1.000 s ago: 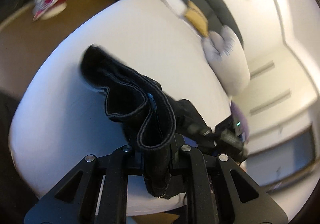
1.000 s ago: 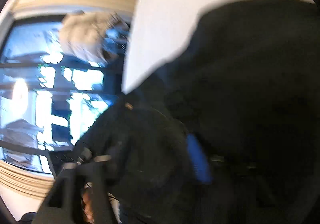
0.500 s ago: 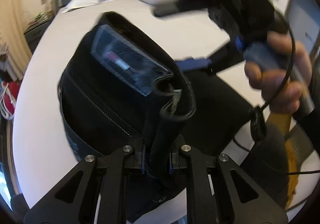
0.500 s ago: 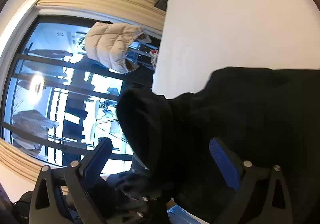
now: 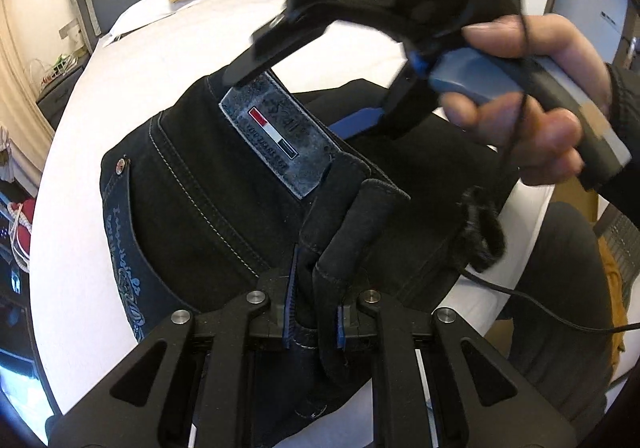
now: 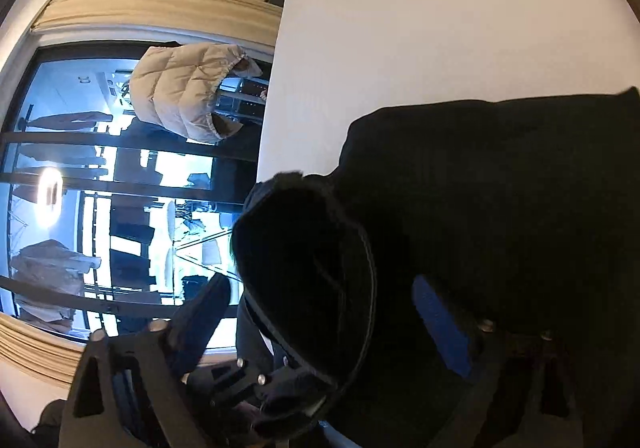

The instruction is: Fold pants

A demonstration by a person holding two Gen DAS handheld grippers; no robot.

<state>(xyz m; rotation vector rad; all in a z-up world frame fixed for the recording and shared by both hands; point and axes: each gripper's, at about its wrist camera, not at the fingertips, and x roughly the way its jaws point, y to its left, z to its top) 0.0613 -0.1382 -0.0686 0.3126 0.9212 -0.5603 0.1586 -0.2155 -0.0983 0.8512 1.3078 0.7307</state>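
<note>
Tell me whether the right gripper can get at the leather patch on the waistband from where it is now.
Probably yes. The right gripper hangs open just above the pants, one finger tip at the upper edge of the leather patch. Nothing lies over the patch; the left gripper clamps the fabric lower down.

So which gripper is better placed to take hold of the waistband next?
Probably the right gripper: it is open, with one finger beside the grey patch on the black denim pants. The left gripper is shut on fabric.
</note>
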